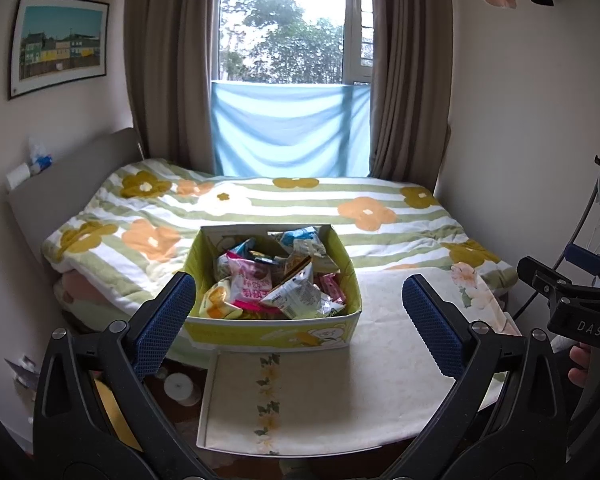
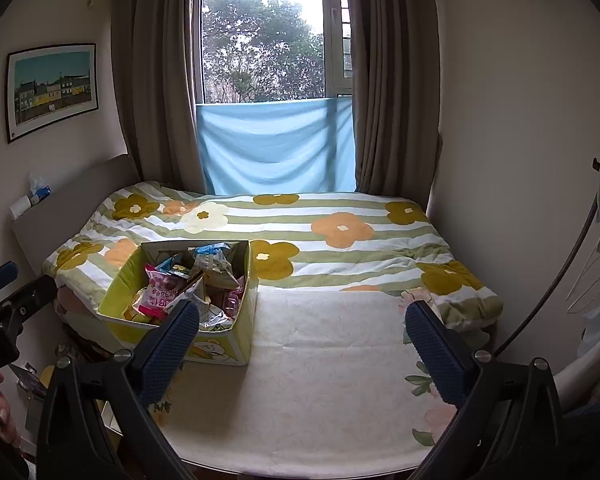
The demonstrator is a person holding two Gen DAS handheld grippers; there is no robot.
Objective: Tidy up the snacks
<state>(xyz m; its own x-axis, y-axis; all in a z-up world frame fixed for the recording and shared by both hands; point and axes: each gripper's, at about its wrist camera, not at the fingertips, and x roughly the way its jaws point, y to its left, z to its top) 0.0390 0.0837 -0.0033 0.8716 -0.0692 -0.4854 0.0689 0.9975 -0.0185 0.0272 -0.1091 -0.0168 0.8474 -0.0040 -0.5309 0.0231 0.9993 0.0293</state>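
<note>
A yellow-green box full of snack packets sits on the bed, near its left edge. The left hand-held gripper and right hand-held gripper are both wide apart, holding nothing.

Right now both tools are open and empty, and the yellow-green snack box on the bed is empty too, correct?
Not quite. The box is full of snack packets, as the left wrist view shows. The rest holds: the left tool and the right tool are both open and empty.
</note>
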